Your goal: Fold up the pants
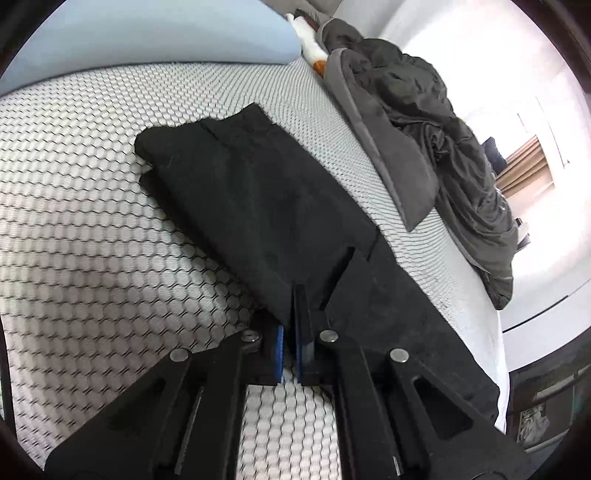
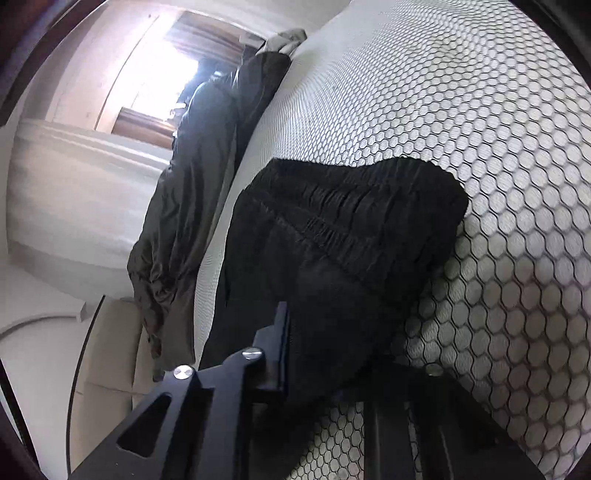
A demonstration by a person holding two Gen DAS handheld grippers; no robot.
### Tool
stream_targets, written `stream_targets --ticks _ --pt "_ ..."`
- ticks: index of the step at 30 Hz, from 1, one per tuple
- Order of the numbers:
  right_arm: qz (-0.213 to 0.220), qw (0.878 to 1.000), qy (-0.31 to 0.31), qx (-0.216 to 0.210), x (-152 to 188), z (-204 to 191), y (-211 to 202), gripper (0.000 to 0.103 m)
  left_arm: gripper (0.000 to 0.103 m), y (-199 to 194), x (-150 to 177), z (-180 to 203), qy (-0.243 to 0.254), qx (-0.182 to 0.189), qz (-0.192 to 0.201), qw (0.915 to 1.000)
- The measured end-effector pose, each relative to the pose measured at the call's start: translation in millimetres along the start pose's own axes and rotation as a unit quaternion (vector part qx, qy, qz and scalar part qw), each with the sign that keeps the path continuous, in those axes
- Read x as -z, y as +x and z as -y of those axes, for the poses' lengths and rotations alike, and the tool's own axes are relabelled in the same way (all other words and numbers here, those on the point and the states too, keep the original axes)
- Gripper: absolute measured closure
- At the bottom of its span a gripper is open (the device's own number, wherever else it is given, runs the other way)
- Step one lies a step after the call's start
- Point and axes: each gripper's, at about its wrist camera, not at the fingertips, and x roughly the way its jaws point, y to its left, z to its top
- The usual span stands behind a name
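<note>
Black fabric: one pair of pants (image 1: 258,206) lies on a bed whose white cover (image 1: 92,240) carries a hexagon mesh pattern. From the left wrist view the garment stretches from the centre toward 11 o'clock, already doubled into a long narrow strip with the legs stacked. From the right wrist view the gathered elastic waistband (image 2: 354,206) sits at centre.

Two grippers are at work. The left gripper (image 1: 293,317), at 6 o'clock in its own view, has its jaws pinched together on the near edge of the cloth. The right gripper (image 2: 314,354) has its jaws clamped on cloth just below the waistband.

My reading is that the lengthwise fold is done, while the crosswise folds into a compact bundle remain.

One dark grey blanket (image 1: 424,122) is heaped at 2 o'clock, one pale blue pillow (image 1: 147,33) at 11 o'clock.
</note>
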Motion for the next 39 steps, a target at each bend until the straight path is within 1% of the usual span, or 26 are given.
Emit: stream_targets --ticks 2,5,8,9,11,13,15,16,18,19,20,21,23,24,25,26,27,28,29,30,31,32,33,34,36,39 --pt "0.008 1.0 -0.022 -0.001 6 -9 -16 0.091 0.101 -23 5 -9 0.005 0.002 0.004 1.0" --pt "0.003 0.998 -0.058 0.005 24 -17 -42 0.091 0.101 -49 12 -24 0.006 -0.006 0.007 0.9999" --pt "-0.015 0.998 -0.057 0.008 41 -8 -62 0.09 0.101 -64 22 -39 0.024 -0.031 0.003 0.9992" --pt "-0.025 0.998 -0.057 0.015 45 -4 -62 0.084 0.099 -68 27 -46 0.03 -0.042 -0.002 0.9986" --pt "-0.053 0.996 -0.057 0.032 50 11 -62 0.082 0.097 -70 32 -58 0.032 -0.058 -0.017 0.9977" --pt "-0.053 0.998 -0.037 0.001 46 19 -72 0.077 0.096 -80 33 -67 0.015 -0.049 -0.008 0.9986" --pt "-0.036 0.999 -0.01 -0.019 40 27 -86 0.054 0.095 -85 32 -71 0.014 -0.047 -0.004 0.9988" --pt "-0.025 0.999 0.004 -0.032 36 30 -92 0.052 0.095 -87 32 -71 0.017 -0.046 -0.001 0.9988" --pt "-0.007 0.999 0.015 -0.028 29 35 -96 0.053 0.095 -87 33 -70 0.024 -0.055 0.003 0.9982" --pt "0.001 1.0 0.008 -0.015 27 35 -95 0.063 0.095 -84 32 -69 0.024 -0.062 0.002 0.9978" --pt "0.005 1.0 -0.006 0.015 26 33 -93 0.081 0.095 -81 32 -70 0.021 -0.065 0.0 0.9977" --pt "0.005 1.0 -0.013 0.02 25 31 -94 0.085 0.095 -81 31 -71 0.018 -0.065 -0.001 0.9977" --pt "0.017 0.999 -0.031 -0.001 25 25 -108 0.09 0.095 -80 29 -69 0.017 -0.066 0.003 0.9977" --pt "0.021 0.999 -0.051 -0.003 23 19 -115 0.09 0.095 -80 28 -69 0.021 -0.068 0.005 0.9974" --pt "0.022 0.997 -0.069 0.007 23 17 -120 0.09 0.095 -80 28 -68 0.027 -0.072 0.006 0.997" --pt "0.014 0.995 -0.086 0.042 22 19 -118 0.087 0.095 -80 27 -69 0.033 -0.077 0.006 0.9964" --pt "-0.001 0.993 -0.094 0.074 25 25 -115 0.077 0.094 -82 27 -71 0.034 -0.084 0.006 0.9958" --pt "-0.022 0.988 -0.1 0.116 24 32 -108 0.076 0.093 -83 25 -72 0.032 -0.09 0.005 0.9954" --pt "-0.024 0.989 -0.097 0.114 24 38 -112 0.076 0.089 -84 23 -73 0.029 -0.096 0.008 0.9949" --pt "-0.014 0.991 -0.089 0.097 21 38 -118 0.072 0.086 -89 21 -76 0.026 -0.105 0.014 0.9941" --pt "-0.005 0.992 -0.089 0.094 19 35 -125 0.066 0.085 -96 19 -78 0.021 -0.114 0.026 0.9929" --pt "0.021 0.99 -0.099 0.099 16 29 -137 0.052 0.082 -106 17 -79 0.016 -0.122 0.045 0.9914" --pt "0.04 0.988 -0.108 0.104 14 26 -144 0.042 0.077 -113 15 -78 0.017 -0.124 0.06 0.9903" --pt "0.061 0.985 -0.12 0.111 12 22 -151 0.04 0.072 -121 14 -76 0.021 -0.123 0.075 0.9894" --pt "0.086 0.981 -0.13 0.119 9 17 -161 0.039 0.042 -130 13 -68 0.035 -0.1 0.091 0.9902" --pt "0.081 0.982 -0.139 0.102 9 9 -163 0.038 0.025 -130 23 -48 0.062 -0.045 0.084 0.9935"
